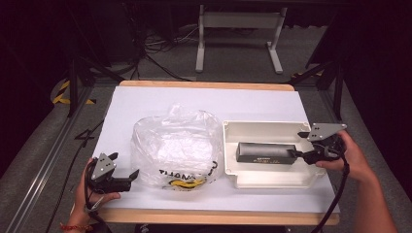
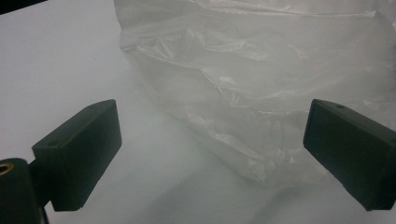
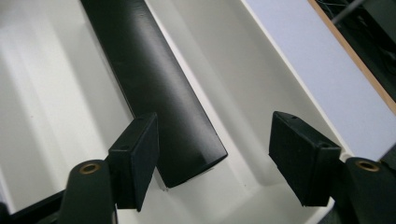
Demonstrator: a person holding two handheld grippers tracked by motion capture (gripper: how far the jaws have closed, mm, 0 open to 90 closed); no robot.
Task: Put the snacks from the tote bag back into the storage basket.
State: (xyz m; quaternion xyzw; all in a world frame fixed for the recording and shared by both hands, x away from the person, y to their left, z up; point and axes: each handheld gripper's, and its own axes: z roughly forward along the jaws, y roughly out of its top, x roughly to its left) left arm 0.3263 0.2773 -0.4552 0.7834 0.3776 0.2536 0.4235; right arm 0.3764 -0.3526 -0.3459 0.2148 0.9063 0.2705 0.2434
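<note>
Tabletop point(image 1: 145, 102), white-covered with a wood edge, carries everything. Largest item on it: a crumpled clear plastic bag point(image 1: 177, 145) with dark lettering low on its front, sitting left of centre. Just right of the bag, a shallow white tray point(image 1: 272, 182).

Inside the tray lies the black bar point(image 1: 265, 152), flat on the floor. In the high view its long axis runs left to right across the tabletop, one end toward the bag, the other toward my right claw point(image 1: 302, 156). In the right gripper view the bar point(image 3: 154, 88) runs away from the camera, near end cut square.

Right claw point(image 3: 212, 156): released, jaws spread, near end of the bar just inside the left-hand jaw, the other jaw well apart from it. I cannot tell whether that jaw touches the bar.

Left claw point(image 1: 127, 176): released, holding nothing, low on the tabletop just beside the bag's near left corner; bag point(image 2: 261, 84) ahead between its jaws.

My read: the step is gripping the bar's end. To do it well I would centre the bar between both jaws first, keep them square across the long axis, reach in past the end, then close so it lifts level clear of the tray wall.
</note>
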